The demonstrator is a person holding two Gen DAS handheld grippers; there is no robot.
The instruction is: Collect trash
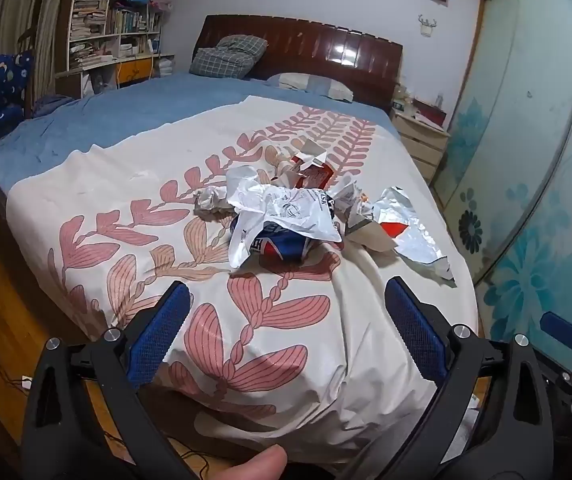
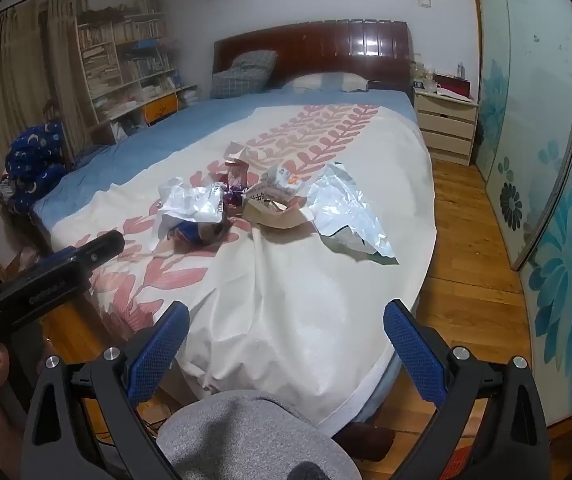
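A heap of trash lies in the middle of the leaf-patterned bedspread: a crumpled white wrapper over a blue and red packet, a red carton, a ball of foil and a torn silver wrapper. My left gripper hovers open short of the heap, nothing between its blue pads. In the right wrist view the same heap shows the white wrapper, a brown paper bag and the silver wrapper. My right gripper stands open over the bed's foot, further from the heap.
A dark headboard and pillows are at the far end. A bookshelf stands left, a nightstand and flowered sliding doors right. Wooden floor runs beside the bed. A grey sleeve fills the bottom.
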